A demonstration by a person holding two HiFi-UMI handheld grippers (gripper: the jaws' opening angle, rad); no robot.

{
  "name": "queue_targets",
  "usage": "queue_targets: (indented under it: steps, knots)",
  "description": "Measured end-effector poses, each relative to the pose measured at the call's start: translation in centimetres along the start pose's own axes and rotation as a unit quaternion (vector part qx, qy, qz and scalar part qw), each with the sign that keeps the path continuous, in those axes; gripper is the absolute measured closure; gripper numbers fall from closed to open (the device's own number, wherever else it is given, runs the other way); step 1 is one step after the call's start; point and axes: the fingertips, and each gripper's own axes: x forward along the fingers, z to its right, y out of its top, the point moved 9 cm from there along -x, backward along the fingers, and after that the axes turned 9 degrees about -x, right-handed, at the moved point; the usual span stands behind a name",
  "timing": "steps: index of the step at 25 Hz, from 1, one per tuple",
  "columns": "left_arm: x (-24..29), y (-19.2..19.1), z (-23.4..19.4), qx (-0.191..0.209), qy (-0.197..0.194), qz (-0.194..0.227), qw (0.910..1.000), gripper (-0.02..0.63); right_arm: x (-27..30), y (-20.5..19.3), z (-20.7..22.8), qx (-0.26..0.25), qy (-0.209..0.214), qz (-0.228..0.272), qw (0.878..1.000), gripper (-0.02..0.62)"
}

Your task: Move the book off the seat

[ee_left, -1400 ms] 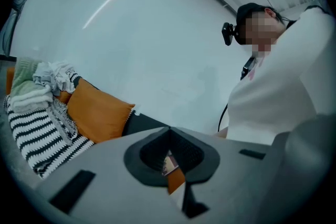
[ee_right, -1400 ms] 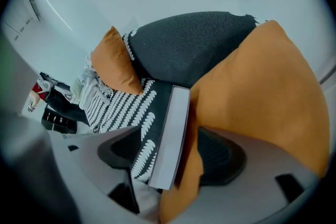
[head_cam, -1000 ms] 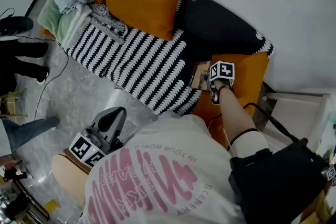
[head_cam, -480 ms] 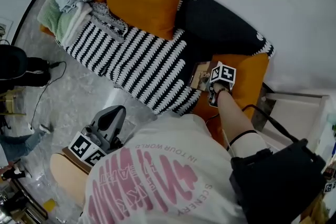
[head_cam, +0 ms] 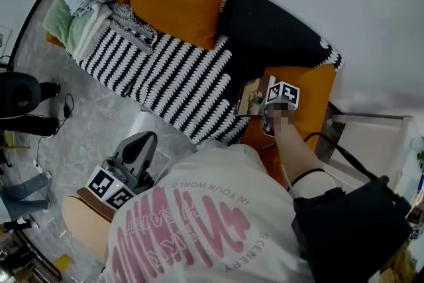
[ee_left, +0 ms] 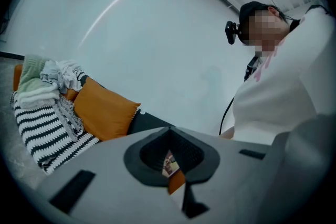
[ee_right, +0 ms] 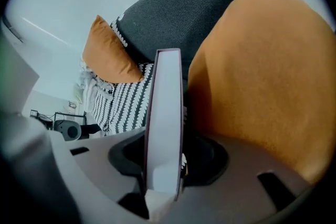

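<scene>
The book (head_cam: pixel 253 97) is on the sofa's right end, against the orange seat cushion (head_cam: pixel 313 95), tilted up with its picture cover facing left. My right gripper (head_cam: pixel 265 107) points steeply down onto its right edge. In the right gripper view the book (ee_right: pixel 164 113) stands edge-on between the jaws, which have just been closing on it, and my right gripper (ee_right: pixel 163 178) is shut on it. My left gripper (head_cam: pixel 146 142) hangs low at the left, away from the sofa, holding nothing. In the left gripper view the left gripper (ee_left: pixel 181 189) is shut and aims across at the sofa.
A black-and-white striped throw (head_cam: pixel 165 76) covers the sofa seat, with an orange pillow (head_cam: pixel 175 3) and a pile of clothes (head_cam: pixel 83 3) at its far end. A dark backrest (head_cam: pixel 271 30) rises behind the book. A white side table (head_cam: pixel 371 139) stands at the right.
The book has gone from lying flat to tilted up on edge in the right gripper, which has rolled. The legs at the left have left the view. The left gripper has stayed put.
</scene>
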Motion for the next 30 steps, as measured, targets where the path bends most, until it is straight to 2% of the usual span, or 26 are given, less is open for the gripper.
queue_targets:
  steps: [6,11,17,22,26,30]
  knots:
    - [-0.1,-0.6,-0.7,-0.020,0.028,-0.002,0.9994,0.597,-1.5,0.1,-1.9,-0.044,0.032,0.012,0.998,0.431]
    - [-0.3,-0.9,-1.9,-0.060,0.078,0.002,0.9952,0.597,-2.8,0.3,-4.4,-0.068,0.079,0.029,0.994,0.431]
    - [-0.4,-1.1,-1.9,-0.063,0.096,0.003,0.9934,0.597,-5.1,1.3,-8.0,-0.092,0.133,0.060,0.985,0.431]
    - [-0.7,-0.7,-1.6,-0.078,0.095,0.027,0.9921,0.597,-7.7,1.7,-12.0,-0.123,0.205,0.081,0.968,0.431]
    - [-1.7,-0.9,-1.5,-0.081,0.107,0.053,0.9895,0.597,-9.5,1.9,-15.7,-0.151,0.276,0.083,0.946,0.433]
    - [-2.8,-0.4,-1.7,-0.077,0.120,0.084,0.9863,0.598,-10.9,2.0,-19.5,-0.157,0.342,0.083,0.923,0.433]
